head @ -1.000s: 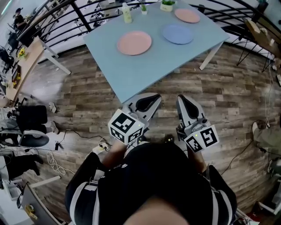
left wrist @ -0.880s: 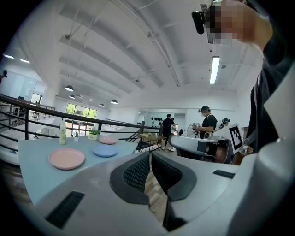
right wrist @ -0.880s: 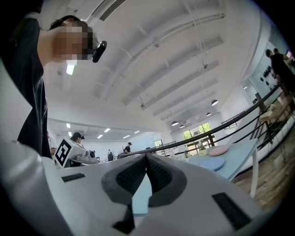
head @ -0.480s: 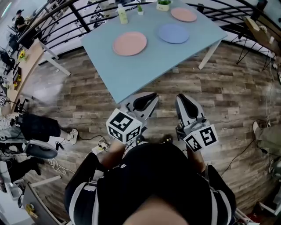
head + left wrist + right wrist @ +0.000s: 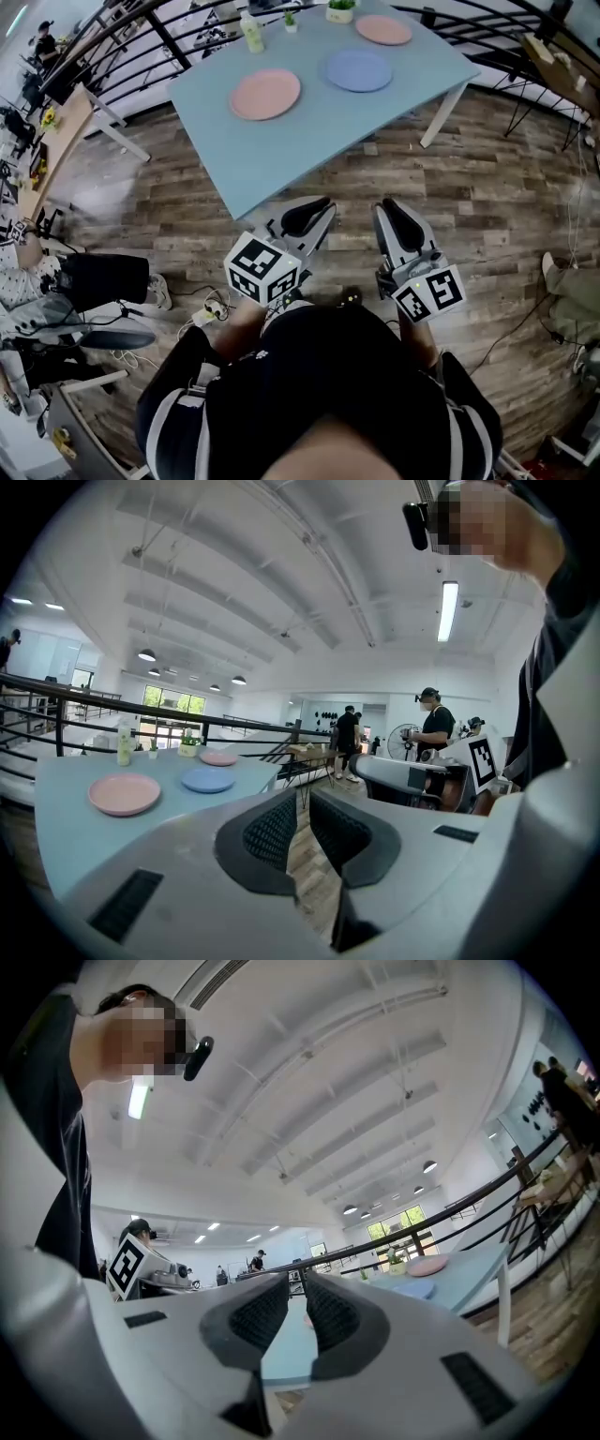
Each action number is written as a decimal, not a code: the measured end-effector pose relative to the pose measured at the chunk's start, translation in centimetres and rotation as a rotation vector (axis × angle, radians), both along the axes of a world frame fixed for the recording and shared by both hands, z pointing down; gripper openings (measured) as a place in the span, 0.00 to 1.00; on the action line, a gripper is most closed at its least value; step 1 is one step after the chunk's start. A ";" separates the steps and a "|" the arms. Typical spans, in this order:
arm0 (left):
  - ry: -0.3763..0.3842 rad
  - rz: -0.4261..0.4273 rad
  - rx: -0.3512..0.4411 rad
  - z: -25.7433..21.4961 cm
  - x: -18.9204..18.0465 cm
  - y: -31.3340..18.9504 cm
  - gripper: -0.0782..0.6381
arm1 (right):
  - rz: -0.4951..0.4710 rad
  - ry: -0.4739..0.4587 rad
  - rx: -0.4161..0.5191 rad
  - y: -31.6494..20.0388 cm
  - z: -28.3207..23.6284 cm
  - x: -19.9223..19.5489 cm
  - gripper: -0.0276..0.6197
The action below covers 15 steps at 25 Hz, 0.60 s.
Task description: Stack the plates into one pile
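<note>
1. Markings: the left gripper's cube [image 5: 264,269] and the right gripper's cube [image 5: 430,293] each carry black-and-white square marker patterns. The label on the pale bottle [image 5: 251,34] at the table's far edge is too small to read.
2. Left gripper [image 5: 314,208]: jaws drawn together, with only a thin slit between the ribbed pads [image 5: 272,832] and nothing held in it.
3. Right gripper [image 5: 389,214]: jaws likewise together, with nothing between the pads [image 5: 330,1314].
4. Plates: three lie separately on the light blue table [image 5: 281,159].
   - A pink plate [image 5: 265,95] is nearest the person.
   - A blue plate [image 5: 358,70] lies beyond it to the right.
   - A second pink plate [image 5: 382,30] is farthest, near a potted plant [image 5: 339,9].
5. Relation to the tools: both grippers are held side by side over the wooden floor [image 5: 487,187], short of the table's near corner. They point toward the plates and are well apart from all three.
</note>
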<state>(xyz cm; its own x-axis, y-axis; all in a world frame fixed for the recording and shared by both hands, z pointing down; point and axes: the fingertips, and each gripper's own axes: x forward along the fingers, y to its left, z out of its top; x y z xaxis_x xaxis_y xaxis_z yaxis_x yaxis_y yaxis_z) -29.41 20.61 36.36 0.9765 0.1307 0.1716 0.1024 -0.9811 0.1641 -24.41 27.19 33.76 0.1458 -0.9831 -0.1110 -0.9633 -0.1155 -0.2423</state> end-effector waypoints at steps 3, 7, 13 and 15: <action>-0.002 0.000 0.002 0.0 1.0 1.1 0.14 | 0.001 0.005 0.001 1.1 0.0 1.0 0.14; 0.000 0.008 0.014 0.1 2.2 2.8 0.15 | -0.004 0.024 0.003 2.5 0.0 2.0 0.14; -0.010 0.021 0.024 0.1 3.1 3.4 0.16 | 0.007 0.028 -0.015 3.2 0.2 3.2 0.16; -0.012 0.021 0.023 0.0 3.6 3.2 0.17 | 0.015 0.021 -0.017 3.4 0.2 3.6 0.16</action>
